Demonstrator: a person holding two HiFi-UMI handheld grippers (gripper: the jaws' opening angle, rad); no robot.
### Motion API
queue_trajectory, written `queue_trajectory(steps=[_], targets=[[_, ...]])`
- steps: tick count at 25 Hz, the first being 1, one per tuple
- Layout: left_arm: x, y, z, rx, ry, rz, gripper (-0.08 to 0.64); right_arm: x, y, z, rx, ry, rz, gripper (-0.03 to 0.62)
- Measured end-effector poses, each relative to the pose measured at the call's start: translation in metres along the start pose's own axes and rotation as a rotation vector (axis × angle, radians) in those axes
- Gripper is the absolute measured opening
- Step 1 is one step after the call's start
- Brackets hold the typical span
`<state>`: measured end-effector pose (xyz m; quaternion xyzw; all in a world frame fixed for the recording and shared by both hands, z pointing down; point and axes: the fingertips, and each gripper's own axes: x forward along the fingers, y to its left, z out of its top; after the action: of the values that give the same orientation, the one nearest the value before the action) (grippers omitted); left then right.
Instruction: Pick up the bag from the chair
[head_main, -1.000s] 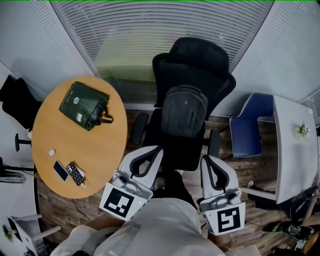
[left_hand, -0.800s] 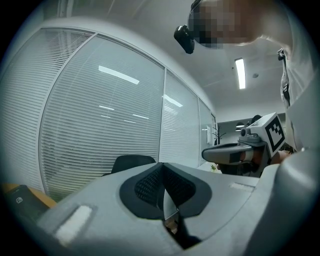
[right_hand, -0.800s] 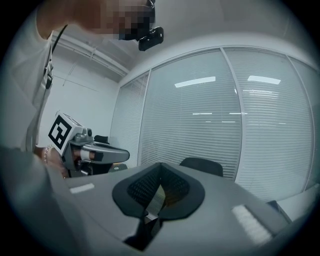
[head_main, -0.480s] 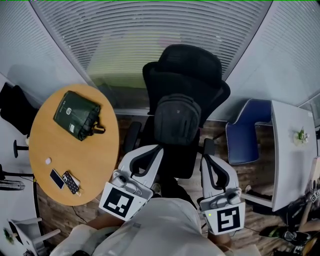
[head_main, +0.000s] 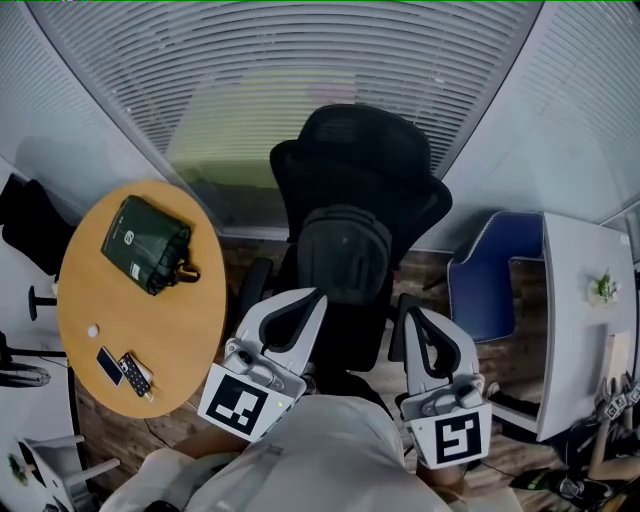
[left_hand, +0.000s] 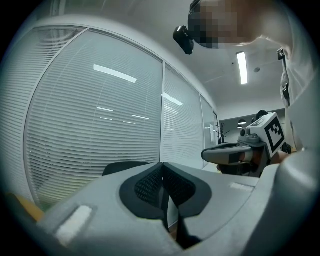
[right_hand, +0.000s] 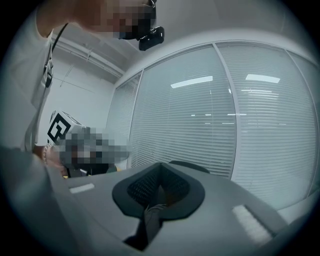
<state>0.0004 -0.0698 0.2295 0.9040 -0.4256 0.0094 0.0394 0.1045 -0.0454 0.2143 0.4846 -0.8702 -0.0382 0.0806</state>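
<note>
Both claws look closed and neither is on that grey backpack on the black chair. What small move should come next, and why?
Probably open the right gripper while easing it toward the backpack. It and the left gripper both have their jaws shut on nothing. The backpack sits untouched against the back of the chair, and shut jaws could not take hold of it.

The person is holding the left tongs (head_main: 302, 304) and the right tongs (head_main: 417, 320) out ahead of the torso (head_main: 310, 455), side by side and apart, both pointing roughly level, jaws pressing together, gripping nothing
</note>
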Motion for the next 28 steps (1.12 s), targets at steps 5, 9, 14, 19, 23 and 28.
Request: queue_trajectory(steps=[5, 9, 14, 19, 23, 28], targets=[[0.024, -0.002, -0.002, -0.001, 0.014, 0.020, 0.003, 0.007, -0.022, -0.007, 0.046, 0.024, 0.009, 0.003], [0.035, -0.001, -0.006, -0.001, 0.022, 0.038, 0.003, 0.009, -0.037, -0.014, 0.041, 0.021, 0.014, 0.003], [0.041, -0.005, -0.008, -0.005, 0.028, 0.032, 0.003, 0.010, -0.043, -0.018, 0.052, 0.033, 0.016, 0.003], [0.042, 0.003, -0.010, -0.006, 0.033, 0.027, 0.003, 0.019, -0.040, -0.021, 0.053, 0.042, 0.021, 0.003], [0.046, 0.019, -0.014, -0.011, 0.034, 0.024, 0.003, 0.034, -0.036, -0.024, 0.056, 0.051, 0.013, 0.003], [0.049, 0.040, -0.018, -0.019, 0.042, -0.004, 0.003, 0.054, -0.032, -0.025, 0.061, 0.066, -0.012, 0.003]])
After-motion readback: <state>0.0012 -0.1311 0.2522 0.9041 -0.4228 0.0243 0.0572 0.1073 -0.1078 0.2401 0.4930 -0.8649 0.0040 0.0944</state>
